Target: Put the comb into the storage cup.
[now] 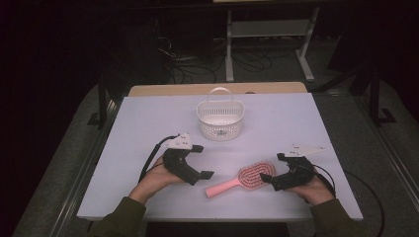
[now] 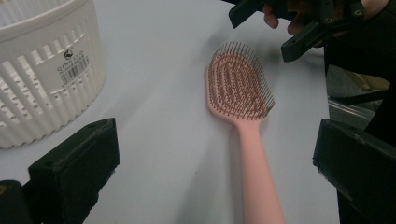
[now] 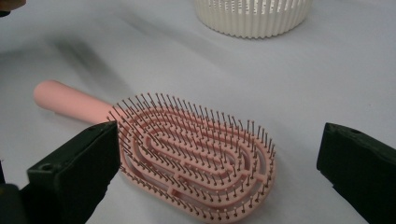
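Pink hairbrush (image 1: 244, 177) lies bristles-up on table (image 1: 148, 118), near white basket (image 1: 220, 120). Our right gripper (image 1: 271, 168) gapes at brush head; left gripper (image 1: 203, 161) gapes near handle. We risk jaws slipping on springy bristles, brush skidding away.

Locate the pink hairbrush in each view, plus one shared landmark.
High view: pink hairbrush lies low centre on the table, head toward the right tool.
Left gripper view: right of centre, bristles up, handle running to the bottom edge.
Right gripper view: centre, head between the open jaws, handle toward upper left.
Shared landmark: white basket.
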Demonstrator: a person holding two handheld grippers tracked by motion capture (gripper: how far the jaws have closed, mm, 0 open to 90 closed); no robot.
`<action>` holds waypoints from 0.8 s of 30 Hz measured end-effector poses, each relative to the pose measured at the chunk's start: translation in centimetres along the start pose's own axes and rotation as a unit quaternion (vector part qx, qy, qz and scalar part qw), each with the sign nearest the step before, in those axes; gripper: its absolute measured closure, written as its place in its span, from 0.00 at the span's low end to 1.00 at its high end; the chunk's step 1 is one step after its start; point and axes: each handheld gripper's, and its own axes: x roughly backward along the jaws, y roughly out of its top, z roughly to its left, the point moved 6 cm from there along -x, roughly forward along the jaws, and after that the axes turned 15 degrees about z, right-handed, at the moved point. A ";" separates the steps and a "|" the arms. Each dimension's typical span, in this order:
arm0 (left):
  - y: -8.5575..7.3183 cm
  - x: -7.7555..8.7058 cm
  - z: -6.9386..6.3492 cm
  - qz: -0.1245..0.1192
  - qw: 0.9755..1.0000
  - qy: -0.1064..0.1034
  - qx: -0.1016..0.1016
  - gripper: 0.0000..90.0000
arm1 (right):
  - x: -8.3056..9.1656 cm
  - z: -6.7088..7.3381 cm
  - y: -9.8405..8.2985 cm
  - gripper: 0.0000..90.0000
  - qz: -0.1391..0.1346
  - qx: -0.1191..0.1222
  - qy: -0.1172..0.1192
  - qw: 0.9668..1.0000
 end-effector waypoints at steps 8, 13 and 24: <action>0.9 -0.7 -0.4 -0.003 1.000 -0.006 -0.007 0.03 | 0.0 0.1 0.0 0.00 0.000 0.001 0.000 1.000; 1.3 -1.0 -0.5 -0.002 1.000 -0.009 -0.010 0.03 | 0.0 0.0 0.0 0.00 -0.001 0.001 0.001 1.000; 1.9 -2.1 -1.0 0.006 1.000 -0.019 -0.016 0.00 | 0.0 0.1 0.0 0.00 0.001 0.001 0.000 1.000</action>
